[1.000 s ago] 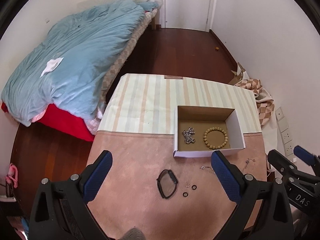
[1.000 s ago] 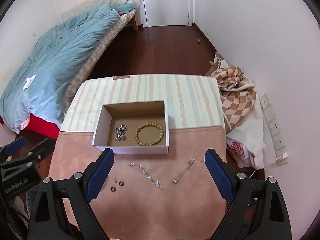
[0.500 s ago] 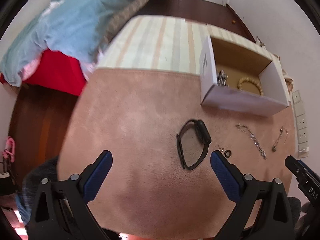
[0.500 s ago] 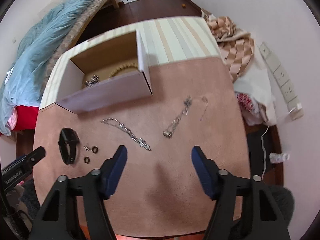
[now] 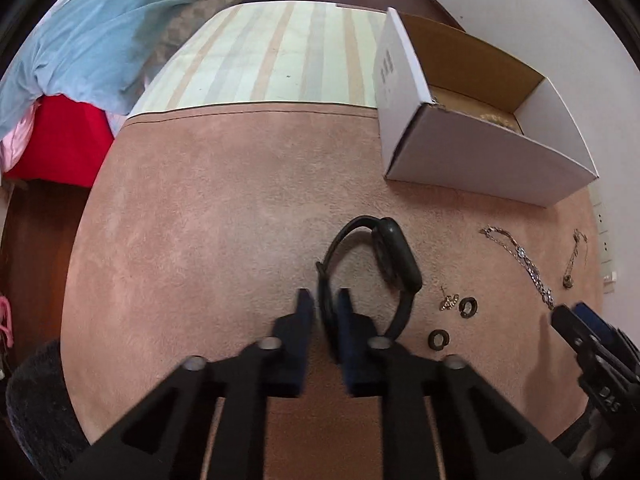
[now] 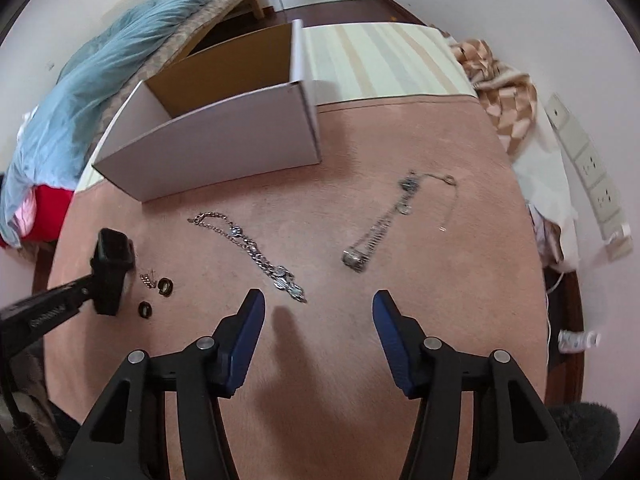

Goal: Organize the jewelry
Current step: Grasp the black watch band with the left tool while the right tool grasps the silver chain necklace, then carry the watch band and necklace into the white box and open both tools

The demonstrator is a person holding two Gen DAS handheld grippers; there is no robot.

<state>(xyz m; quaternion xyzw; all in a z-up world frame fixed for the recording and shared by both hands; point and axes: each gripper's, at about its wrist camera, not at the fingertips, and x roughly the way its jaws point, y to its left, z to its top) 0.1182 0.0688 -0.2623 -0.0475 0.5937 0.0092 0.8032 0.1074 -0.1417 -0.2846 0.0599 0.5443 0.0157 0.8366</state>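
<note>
black watch (image 5: 396, 256), looped strap on edge; left gripper (image 5: 325, 304) clamped its strap. right gripper (image 6: 319, 308) closing, nothing between. pink suede tabletop (image 5: 200, 208), bed (image 5: 100, 36) behind.

A black smartwatch (image 5: 394, 258) lies on its side on the pink counter (image 5: 208, 216), its strap looping round to a closed ring; the strap's near stretch sits between the pads of the left gripper (image 5: 325, 306), which press on it. Just right of it lie a small gold earring (image 5: 449, 301) and two dark rings (image 5: 468, 307), apart from each other. Further right a silver chain bracelet (image 6: 256, 250) stretches diagonally, and beyond it a thinner chain with a small cylinder pendant (image 6: 374, 226). Behind them stands an open white cardboard box (image 5: 472, 152), brown inside, with beige beads (image 5: 496, 119) just showing over its wall.
</note>
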